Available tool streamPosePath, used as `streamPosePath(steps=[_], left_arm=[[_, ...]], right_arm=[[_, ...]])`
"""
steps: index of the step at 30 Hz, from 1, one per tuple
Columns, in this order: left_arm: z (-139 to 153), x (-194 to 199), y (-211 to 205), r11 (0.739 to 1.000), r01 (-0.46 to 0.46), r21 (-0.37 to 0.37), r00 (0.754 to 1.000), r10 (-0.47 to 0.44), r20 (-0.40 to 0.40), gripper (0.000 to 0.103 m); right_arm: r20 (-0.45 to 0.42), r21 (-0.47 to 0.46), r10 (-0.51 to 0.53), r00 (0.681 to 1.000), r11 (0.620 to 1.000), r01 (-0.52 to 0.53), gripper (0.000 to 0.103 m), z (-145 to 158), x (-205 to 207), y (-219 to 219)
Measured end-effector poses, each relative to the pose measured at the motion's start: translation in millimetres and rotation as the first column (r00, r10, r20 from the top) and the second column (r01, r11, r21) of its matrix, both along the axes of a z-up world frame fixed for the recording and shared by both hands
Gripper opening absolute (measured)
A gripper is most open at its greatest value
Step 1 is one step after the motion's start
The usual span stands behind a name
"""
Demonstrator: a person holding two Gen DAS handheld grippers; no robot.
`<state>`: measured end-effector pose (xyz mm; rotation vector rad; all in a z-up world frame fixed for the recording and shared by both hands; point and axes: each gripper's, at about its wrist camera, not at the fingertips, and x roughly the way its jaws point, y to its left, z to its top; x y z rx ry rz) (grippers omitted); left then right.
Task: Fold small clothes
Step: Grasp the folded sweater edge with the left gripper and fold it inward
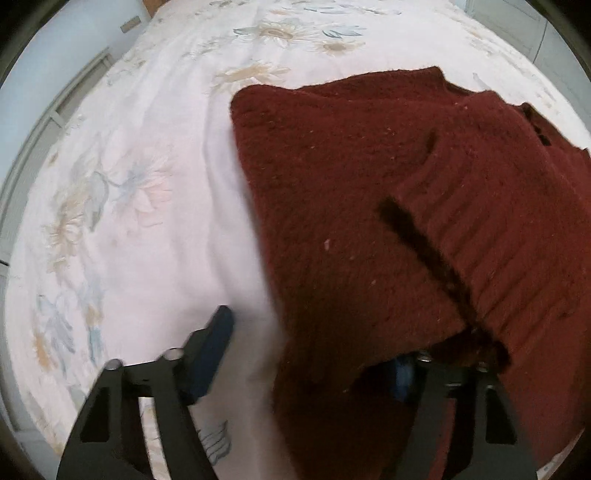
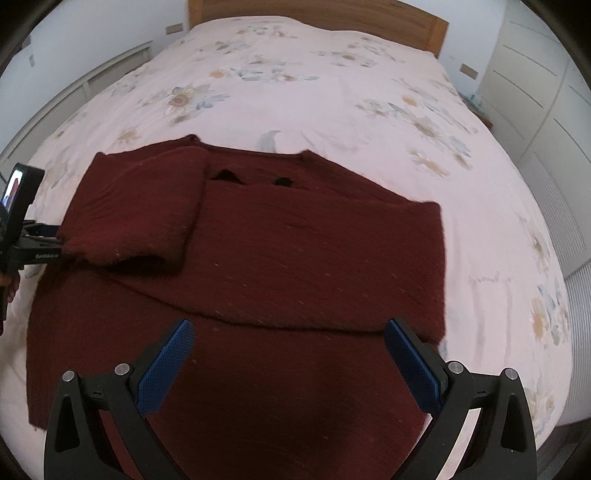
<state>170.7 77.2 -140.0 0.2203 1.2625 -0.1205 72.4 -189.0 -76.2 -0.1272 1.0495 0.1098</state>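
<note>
Jaw state, left gripper [image 1: 314, 339]: part-way apart, pointing steeply down. One blue pad [image 1: 212, 350] stands clear over bare bed cover [image 1: 147, 221]. The opposite finger is hidden under the edge of the dark red sweater [image 1: 369, 184], which drapes over it. No pinch is visible, so the cloth reads as lying between the jaws and not as clamped.

Jaw state, right gripper [image 2: 290, 325]: spread wide, with both blue pads apart and nothing between them. It hovers over the lower body of the sweater, near the hem.

Garment position: the sweater lies flat on the floral bed cover, with its neck opening toward the headboard [image 2: 314, 11] and its hem toward the onlooker. Its long axis therefore runs straight away from the right gripper. One sleeve [image 2: 140, 206] is folded in over the chest, and its cuff ends just beside the left gripper at the garment's left edge. A further layer lies across the body, its fold edge just ahead of the right jaws.

Governing relation: the left gripper is nearer the cuff and the side edge, and the right gripper is nearer the hem. A hem-to-neck fold would probably need both grippers at the near edge, so the left one would first have to shift toward the hem.
</note>
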Motion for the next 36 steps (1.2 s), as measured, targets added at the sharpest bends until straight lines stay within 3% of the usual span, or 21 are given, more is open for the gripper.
streamPosePath(steps=[2,4,5,12,20,29,31,33,34,36], left_arm=[[1.2,2.1,-0.6,0.999,0.003,-0.036,1.000,-0.003,-0.009,0.045],[4.0,4.9,-0.9,0.998,0.009,-0.054,1.000,-0.010,-0.004,0.017],[6.1,5.8,-1.2,0.998,0.008,-0.054,1.000,-0.009,-0.002,0.015],[10.5,5.4,14.2,0.993,-0.017,-0.115,1.000,0.016,-0.008,0.013],[8.4,-1.4,8.0,0.994,-0.006,-0.105,1.000,0.006,-0.003,0.013],[1.3,-5.6,15.1,0.995,0.000,-0.099,1.000,0.000,0.000,0.013],[-0.4,-7.8,11.9,0.995,0.000,-0.103,1.000,0.000,-0.003,0.013],[-1.0,-8.5,16.5,0.994,-0.001,-0.108,1.000,0.001,-0.004,0.013],[-3.9,-7.4,17.4,0.994,-0.001,-0.110,1.000,0.001,-0.004,0.014],[-4.3,-7.5,16.9,0.994,0.000,-0.112,1.000,-0.001,-0.004,0.014]], right_arm=[[-0.001,0.002,0.025,1.000,1.000,-0.025,0.103,-0.5,4.5,11.4],[0.001,-0.003,0.053,0.999,0.999,-0.053,0.102,-0.4,9.4,23.0],[0.004,-0.007,0.068,0.998,0.998,-0.068,0.102,0.2,11.9,29.0],[0.026,-0.023,0.206,0.978,0.978,-0.206,0.102,5.5,28.2,81.2],[-0.027,-0.103,0.439,0.898,0.892,-0.440,0.102,-25.3,35.1,170.5],[-0.087,-0.089,0.453,0.887,0.883,-0.460,0.102,-58.0,65.1,205.2],[-0.087,-0.069,0.427,0.900,0.899,-0.433,0.091,-55.3,70.0,202.5],[-0.078,-0.022,0.405,0.911,0.913,-0.408,0.061,-49.6,72.2,194.8],[-0.077,0.004,0.395,0.916,0.918,-0.395,0.053,-46.7,74.1,189.1],[-0.068,0.084,0.372,0.926,0.927,-0.366,0.020,-38.1,77.8,175.5]])
